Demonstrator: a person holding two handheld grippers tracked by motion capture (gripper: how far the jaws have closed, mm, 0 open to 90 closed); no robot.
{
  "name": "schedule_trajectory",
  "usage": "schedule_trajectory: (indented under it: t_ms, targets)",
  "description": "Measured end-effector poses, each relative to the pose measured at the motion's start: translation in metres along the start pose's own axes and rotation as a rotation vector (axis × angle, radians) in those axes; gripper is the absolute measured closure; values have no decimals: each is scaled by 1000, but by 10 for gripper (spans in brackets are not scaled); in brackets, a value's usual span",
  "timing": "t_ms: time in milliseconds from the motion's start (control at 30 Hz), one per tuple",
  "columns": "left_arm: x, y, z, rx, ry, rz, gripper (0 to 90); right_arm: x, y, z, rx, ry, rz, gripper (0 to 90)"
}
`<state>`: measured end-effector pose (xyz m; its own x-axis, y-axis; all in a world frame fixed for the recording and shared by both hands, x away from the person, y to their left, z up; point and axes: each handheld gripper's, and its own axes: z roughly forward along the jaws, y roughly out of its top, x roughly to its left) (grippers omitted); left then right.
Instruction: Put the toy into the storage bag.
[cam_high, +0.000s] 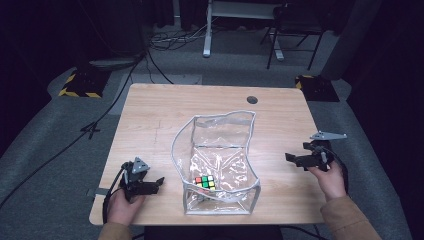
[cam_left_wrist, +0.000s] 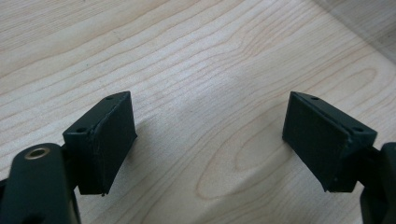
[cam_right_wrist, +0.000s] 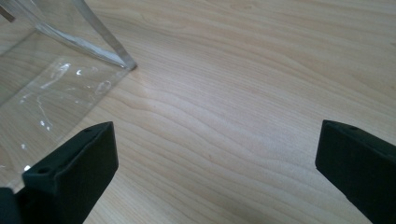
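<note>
A clear plastic pouch (cam_high: 220, 150) with grey trim stands open in the middle of the wooden table (cam_high: 150, 115). A colourful puzzle cube (cam_high: 205, 183) lies inside it near the front. My left gripper (cam_high: 159, 183) rests low at the table's front left, a short way left of the pouch, open with bare wood between its pads (cam_left_wrist: 109, 140). My right gripper (cam_high: 291, 159) hovers right of the pouch, pointing toward it, open and empty. In the right gripper view the pouch's corner (cam_right_wrist: 126, 63) sits at upper left, beyond the left pad (cam_right_wrist: 77, 170).
A round cable hole (cam_high: 252, 99) sits near the table's far edge. Beyond the table are a desk frame (cam_high: 207, 30), a chair (cam_high: 292, 30), floor cables and two yellow-and-black striped bases (cam_high: 80, 85).
</note>
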<state>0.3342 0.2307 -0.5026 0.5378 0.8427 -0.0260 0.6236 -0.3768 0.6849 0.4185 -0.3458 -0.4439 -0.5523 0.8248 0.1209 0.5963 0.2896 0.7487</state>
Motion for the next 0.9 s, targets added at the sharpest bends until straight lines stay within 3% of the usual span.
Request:
schedule_trajectory:
  t_ms: [167,367,500,733,900]
  targets:
    - [1,0,0,6,9,-12,143,0,-13,7,15,-9,13,0]
    - [6,-2,0,29,38,-46,23,5,-25,14,36,-23,-11,0]
    - [8,-3,-3,58,30,-31,0,9,-31,15,40,-24,-28,0]
    - [3,-2,-6,26,16,1,0,13,-41,18,45,-29,-40,0]
    - [3,-3,-7,9,4,-1,0,13,-54,20,48,-39,-15,0]
